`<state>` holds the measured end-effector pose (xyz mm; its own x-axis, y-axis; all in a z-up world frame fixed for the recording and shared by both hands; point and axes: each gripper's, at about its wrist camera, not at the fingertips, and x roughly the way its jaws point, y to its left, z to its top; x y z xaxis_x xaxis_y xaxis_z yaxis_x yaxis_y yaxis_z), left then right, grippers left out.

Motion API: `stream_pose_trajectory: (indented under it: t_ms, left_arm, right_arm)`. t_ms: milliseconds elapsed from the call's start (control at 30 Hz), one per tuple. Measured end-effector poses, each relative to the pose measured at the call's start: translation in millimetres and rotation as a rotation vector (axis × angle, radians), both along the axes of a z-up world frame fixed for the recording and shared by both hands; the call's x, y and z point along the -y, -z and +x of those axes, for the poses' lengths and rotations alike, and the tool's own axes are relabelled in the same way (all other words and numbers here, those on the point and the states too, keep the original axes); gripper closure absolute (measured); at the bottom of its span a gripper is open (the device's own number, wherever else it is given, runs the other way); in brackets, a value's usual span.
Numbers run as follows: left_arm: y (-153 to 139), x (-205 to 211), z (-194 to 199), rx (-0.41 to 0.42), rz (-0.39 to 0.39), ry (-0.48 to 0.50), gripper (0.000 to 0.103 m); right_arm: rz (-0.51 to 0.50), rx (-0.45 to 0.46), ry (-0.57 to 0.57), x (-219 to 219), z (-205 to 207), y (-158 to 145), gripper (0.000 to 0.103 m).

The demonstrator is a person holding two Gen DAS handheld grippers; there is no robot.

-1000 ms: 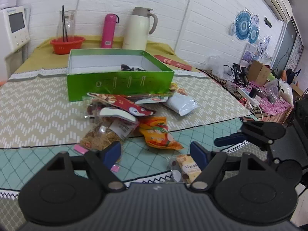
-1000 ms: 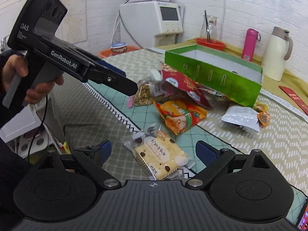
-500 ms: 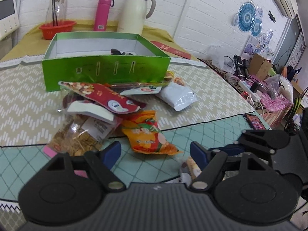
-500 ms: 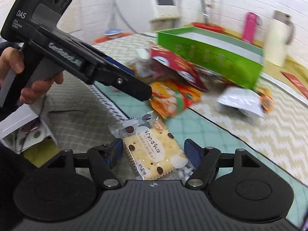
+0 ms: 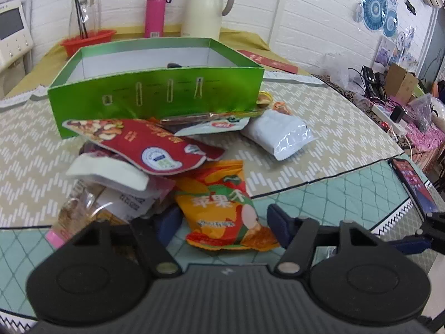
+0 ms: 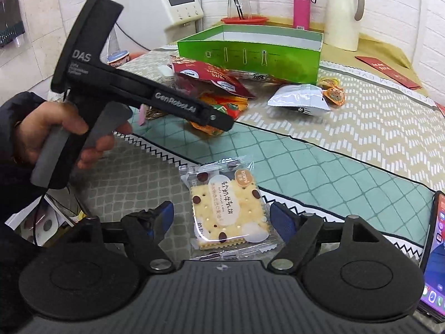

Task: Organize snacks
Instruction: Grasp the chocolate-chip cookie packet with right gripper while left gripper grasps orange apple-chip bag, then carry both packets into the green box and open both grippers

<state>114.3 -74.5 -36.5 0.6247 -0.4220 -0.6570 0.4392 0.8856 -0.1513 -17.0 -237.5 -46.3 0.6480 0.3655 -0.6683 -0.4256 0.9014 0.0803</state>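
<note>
A green open box (image 5: 155,91) stands on the table, also in the right wrist view (image 6: 250,53). A pile of snack bags lies in front of it: a red nut bag (image 5: 144,144), an orange bag (image 5: 222,203), a white pouch (image 5: 281,136). My left gripper (image 5: 222,222) is open, its jaws on either side of the orange bag's near end; it shows in the right wrist view (image 6: 219,119). My right gripper (image 6: 222,217) is open around a cracker packet (image 6: 228,208) at the table's near edge.
A pink bottle (image 5: 155,14), a cream thermos (image 5: 205,5) and a red basket (image 5: 89,41) stand behind the box. A phone (image 6: 434,253) lies at the table's right edge. Small orange jelly cups (image 6: 333,91) lie beside the white pouch.
My left gripper has moved forward over the orange bag. My right gripper has moved in so the cracker packet lies between its jaws.
</note>
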Motion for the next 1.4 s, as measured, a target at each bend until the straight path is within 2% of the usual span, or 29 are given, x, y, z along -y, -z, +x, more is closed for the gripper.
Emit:
stream_pose_trajectory:
  t_ms: [233, 267, 300, 367, 467, 567, 633, 700, 800, 967, 1100, 1300, 1400]
  left_arm:
    - [-8, -16, -20, -0.014, 0.015, 0.048, 0.049]
    - [-10, -14, -23, 0.009, 0.026, 0.049, 0.038]
    - [-12, -10, -26, 0.043, 0.044, 0.049, 0.034]
    - [-15, -3, -27, 0.078, 0.076, 0.069, 0.034]
    - [-11, 5, -24, 0.088, 0.109, 0.093, 0.034]
    - [-5, 6, -20, 0.060, 0.126, 0.102, 0.034]
    - [1, 6, -18, 0.043, 0.141, 0.109, 0.040]
    - [3, 3, -18, 0.062, 0.129, 0.113, 0.047]
    - [0, -3, -19, 0.037, 0.071, 0.106, 0.057]
    - [-9, -10, -30, 0.024, 0.010, 0.125, 0.058]
    - [-29, -17, -45, 0.046, -0.054, 0.158, 0.058]
    - [-74, -35, -53, 0.125, -0.144, 0.164, 0.058]
    - [-96, -43, -44, 0.183, -0.155, 0.138, 0.058]
  right_arm:
    - [-0.003, 0.001, -0.004, -4, 6, 4, 0.000]
    - [-0.003, 0.000, -0.003, -4, 7, 4, 0.000]
    - [-0.005, 0.003, -0.002, -4, 7, 4, 0.000]
    - [-0.010, 0.007, 0.002, -6, 8, 4, 0.000]
    - [-0.032, 0.018, -0.009, -8, 8, 5, 0.000]
    - [-0.065, 0.035, -0.029, -11, 6, 6, 0.000]
    - [-0.072, 0.051, -0.040, -11, 6, 7, 0.000]
    - [-0.069, 0.068, -0.046, -11, 7, 7, 0.000]
    - [-0.077, 0.071, -0.046, -12, 7, 6, 0.002]
    - [-0.075, 0.098, -0.047, -12, 0, -5, 0.002]
    - [-0.070, 0.139, -0.037, -7, 0, -22, 0.002]
    - [-0.015, 0.232, -0.011, -1, 16, -55, 0.002]
    - [0.020, 0.270, 0.003, -1, 36, -70, 0.002]
